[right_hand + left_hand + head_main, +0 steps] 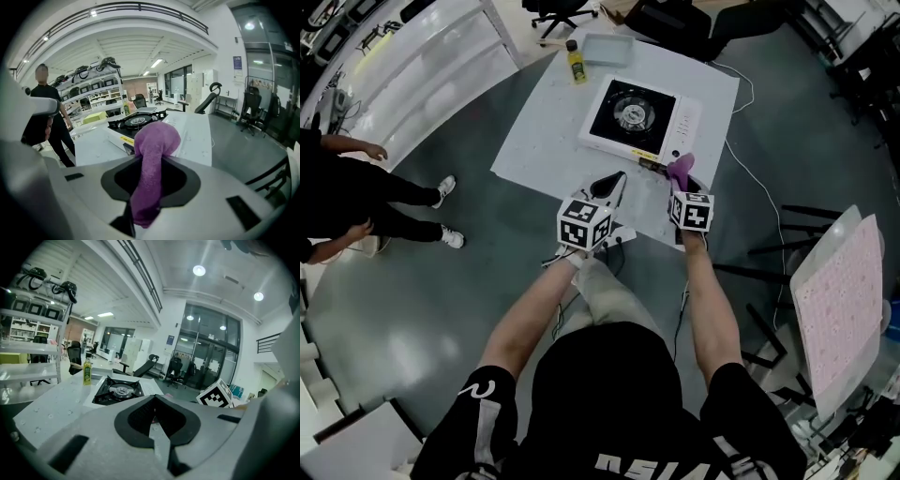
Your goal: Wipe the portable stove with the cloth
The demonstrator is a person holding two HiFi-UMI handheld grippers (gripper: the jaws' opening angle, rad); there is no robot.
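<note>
To wipe well, the right claw point(682, 180) should lower the bulging end of the cloth point(154, 154) flat onto the stove point(633, 114), which stands mid-desk nearer the right edge of the desk point(534, 141), and drag it in overlapping strokes. Its jaws are part closed, pinching the cloth near the stove's near side. The left claw point(157, 427) is closed and empty and could steady the stove.

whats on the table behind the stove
A yellow bottle and a shallow pale tray sit behind the stove. From above, nothing there is covered.
</note>
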